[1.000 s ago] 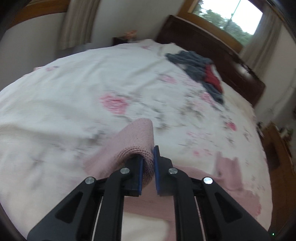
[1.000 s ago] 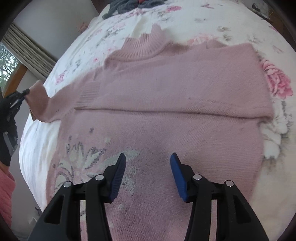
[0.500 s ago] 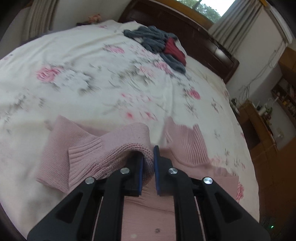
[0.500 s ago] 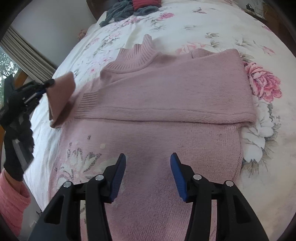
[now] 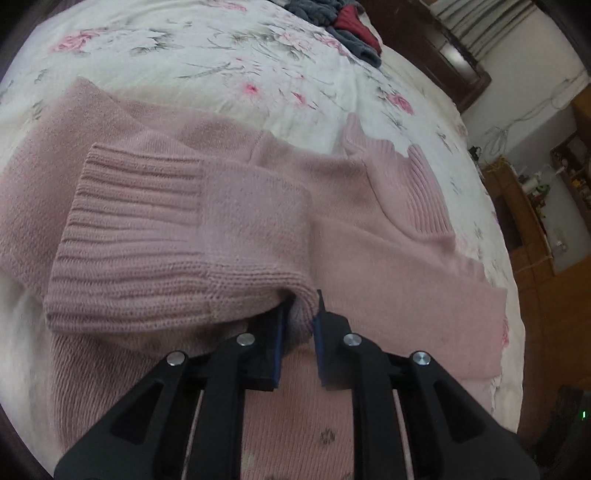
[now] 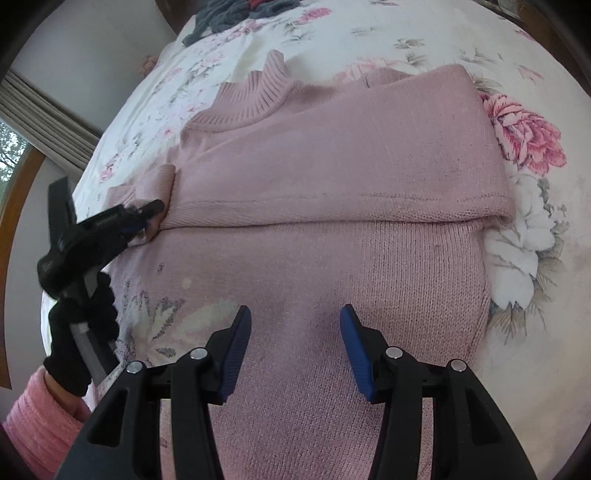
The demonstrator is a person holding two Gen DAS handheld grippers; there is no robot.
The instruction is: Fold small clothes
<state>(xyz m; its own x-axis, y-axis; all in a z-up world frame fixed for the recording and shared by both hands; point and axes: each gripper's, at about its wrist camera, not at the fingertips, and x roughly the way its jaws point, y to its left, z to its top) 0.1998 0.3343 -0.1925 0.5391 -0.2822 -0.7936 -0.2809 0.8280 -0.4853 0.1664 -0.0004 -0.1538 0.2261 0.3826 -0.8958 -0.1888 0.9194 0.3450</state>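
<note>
two grippers work one pink sweater (image 6: pixel 332 240) spread on the floral bedspread (image 6: pixel 535 258). the left gripper (image 5: pixel 298 325) pinches the sleeve (image 5: pixel 177 236) just behind its ribbed cuff (image 5: pixel 129 206), the knit bunched between the blue pads. in the left wrist view the sleeve runs from the pads toward the centre left of the frame, doubled over the shoulder; its long axis lies roughly across the chest. the collar (image 5: pixel 406 184) sits right of centre, above the gripper. in the right wrist view that same gripper shows at the middle left, at the sweater's edge, where a fold line crosses the frame from left to right. the right gripper (image 6: pixel 295 347) hangs spread over the lower body panel at the bottom centre, pinching nothing. the left one is nearer the sleeve, so laying it flat along that fold line looks like its job. a pile of grey and red clothes (image 5: pixel 347 22) lies at the top of the frame, well apart.
</note>
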